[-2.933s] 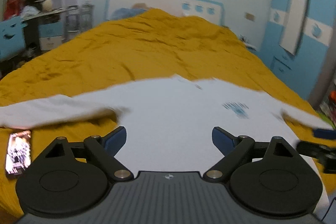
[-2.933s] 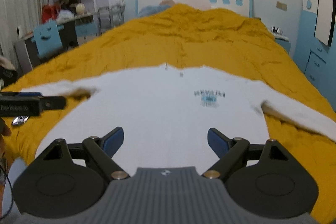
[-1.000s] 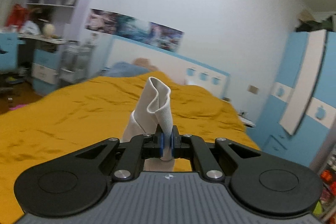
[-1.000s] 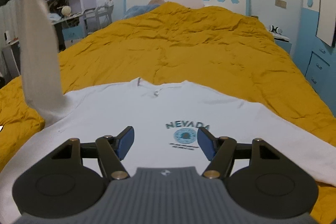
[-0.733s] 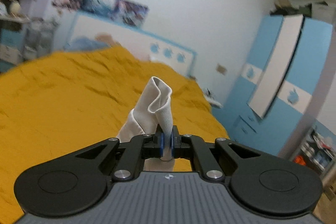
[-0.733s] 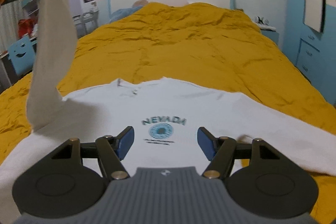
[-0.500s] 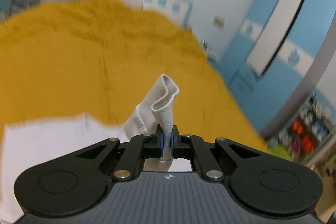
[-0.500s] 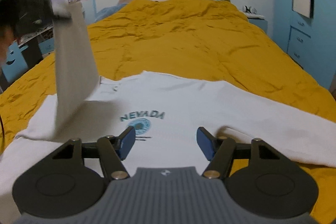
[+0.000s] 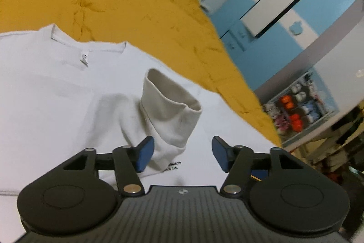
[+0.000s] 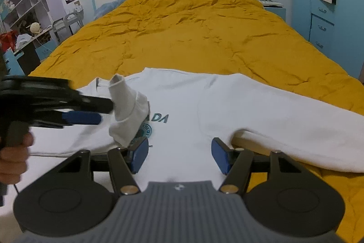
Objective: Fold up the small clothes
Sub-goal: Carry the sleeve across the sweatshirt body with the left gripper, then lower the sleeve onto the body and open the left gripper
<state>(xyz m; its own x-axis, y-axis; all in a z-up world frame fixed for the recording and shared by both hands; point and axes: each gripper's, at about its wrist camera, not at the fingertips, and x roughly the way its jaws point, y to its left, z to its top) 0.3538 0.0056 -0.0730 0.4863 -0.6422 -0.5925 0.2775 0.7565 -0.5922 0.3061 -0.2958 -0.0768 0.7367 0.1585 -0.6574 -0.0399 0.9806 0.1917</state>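
We are looking at a white sweatshirt (image 10: 204, 106) lying face up on the yellow bedspread (image 10: 193, 38). Our left gripper (image 9: 182, 152) is hanging above its chest with jaws spread wide, gripping nothing; the left sleeve (image 9: 168, 111) is lying crumpled over the chest print (image 10: 157, 120), cuff open. Our right gripper (image 10: 179, 156) is hovering over the lower front, jaws wide, while the right sleeve (image 10: 295, 120) is lying outstretched.

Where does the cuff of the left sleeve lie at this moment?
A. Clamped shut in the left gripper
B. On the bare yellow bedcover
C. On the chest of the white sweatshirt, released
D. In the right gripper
C: the sleeve cuff rests on the white sweatshirt, and the left gripper stands open around it.
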